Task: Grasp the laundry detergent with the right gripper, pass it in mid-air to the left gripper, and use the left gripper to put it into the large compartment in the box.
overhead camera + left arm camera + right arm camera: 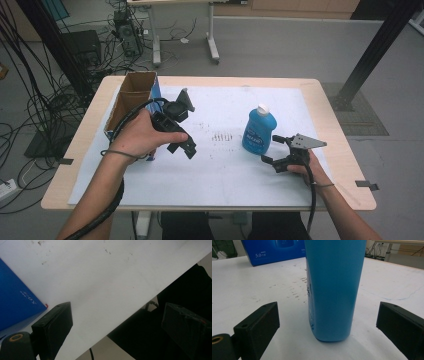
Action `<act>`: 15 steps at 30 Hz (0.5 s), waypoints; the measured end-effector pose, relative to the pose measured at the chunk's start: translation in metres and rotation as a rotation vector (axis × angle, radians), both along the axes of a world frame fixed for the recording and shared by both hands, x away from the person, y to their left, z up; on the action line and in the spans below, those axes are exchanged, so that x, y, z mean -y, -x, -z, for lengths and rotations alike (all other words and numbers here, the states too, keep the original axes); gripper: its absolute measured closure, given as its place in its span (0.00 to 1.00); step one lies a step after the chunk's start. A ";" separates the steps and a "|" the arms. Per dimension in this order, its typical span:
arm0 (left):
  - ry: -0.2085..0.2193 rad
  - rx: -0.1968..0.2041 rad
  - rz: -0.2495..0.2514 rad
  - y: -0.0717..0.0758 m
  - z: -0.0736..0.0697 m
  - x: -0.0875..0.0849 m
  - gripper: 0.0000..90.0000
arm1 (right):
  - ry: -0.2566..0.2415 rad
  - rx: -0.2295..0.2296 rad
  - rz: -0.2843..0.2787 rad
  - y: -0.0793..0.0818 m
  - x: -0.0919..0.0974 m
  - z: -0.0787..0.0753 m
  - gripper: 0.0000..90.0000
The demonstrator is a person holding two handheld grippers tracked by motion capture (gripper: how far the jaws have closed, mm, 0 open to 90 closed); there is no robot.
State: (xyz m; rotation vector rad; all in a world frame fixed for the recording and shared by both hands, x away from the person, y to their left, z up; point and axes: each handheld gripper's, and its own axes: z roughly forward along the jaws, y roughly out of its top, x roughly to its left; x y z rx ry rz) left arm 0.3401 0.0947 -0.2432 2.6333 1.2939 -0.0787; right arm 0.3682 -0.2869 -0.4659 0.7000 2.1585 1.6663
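White paper covered the worktop (220,175), where a blue bottle (259,131) stood upright near the right edge, its long axis vertical and its white cap pointing up. The right hand-held gripper (274,150) sat level just before it, jaws spread wide on either side without touching, so the grasp seemed yet to come. The left hand-held gripper (182,146) hung released beside the open cardboard box (131,97) at the left edge.

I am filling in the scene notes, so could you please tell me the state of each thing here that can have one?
blue bottle: upright, white cap on, untouched.
cardboard box: top flaps open.
left hand-held gripper: open, empty.
right hand-held gripper: open, the bottle ahead between its jaws, not gripped.
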 end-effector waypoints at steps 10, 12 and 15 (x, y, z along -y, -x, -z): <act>-0.004 -0.001 0.000 0.000 -0.001 0.001 0.11 | 0.005 0.021 -0.008 -0.009 -0.010 0.000 0.05; -0.005 -0.002 0.000 0.000 -0.001 0.000 0.11 | 0.002 0.024 -0.011 -0.011 -0.014 0.000 0.05; -0.007 -0.002 -0.003 0.000 -0.001 -0.001 0.11 | -0.003 0.026 -0.014 -0.014 -0.017 0.000 0.05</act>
